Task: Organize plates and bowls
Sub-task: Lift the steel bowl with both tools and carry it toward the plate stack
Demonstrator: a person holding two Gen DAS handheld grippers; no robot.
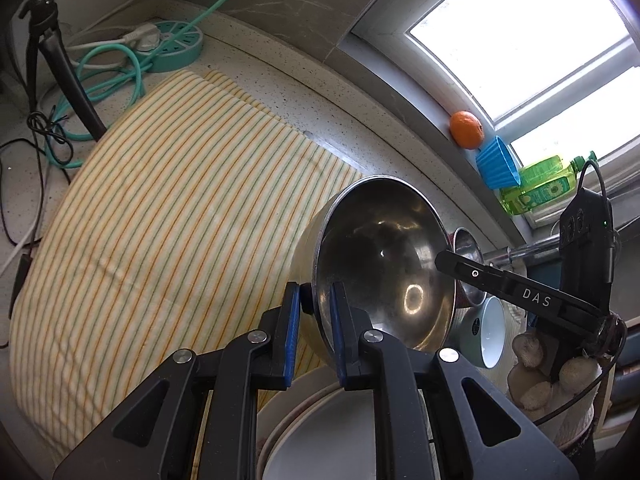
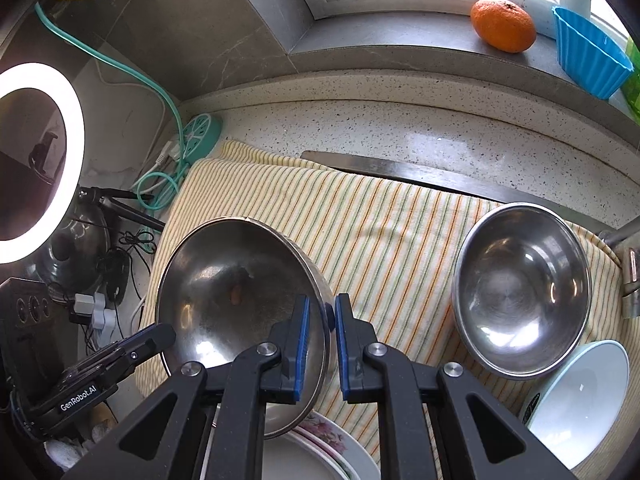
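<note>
A large steel bowl (image 1: 384, 264) is held tilted above the striped cloth. My left gripper (image 1: 316, 312) is shut on its near rim. My right gripper (image 2: 322, 320) is shut on the opposite rim of the same bowl (image 2: 236, 292). The right gripper also shows in the left wrist view (image 1: 440, 260) at the bowl's far edge. A smaller steel bowl (image 2: 520, 288) sits on the cloth at the right, with a white bowl (image 2: 580, 396) in front of it. A stack of plates (image 2: 320, 452) lies below the held bowl, and it also shows in the left wrist view (image 1: 320, 420).
A yellow striped cloth (image 1: 168, 220) covers the speckled counter (image 2: 400, 132). An orange (image 2: 503, 24), a blue cup (image 2: 588, 52) and a green bottle (image 1: 540, 184) stand on the window sill. A teal power strip (image 1: 176, 46), cables and a ring light (image 2: 40, 160) are at the left.
</note>
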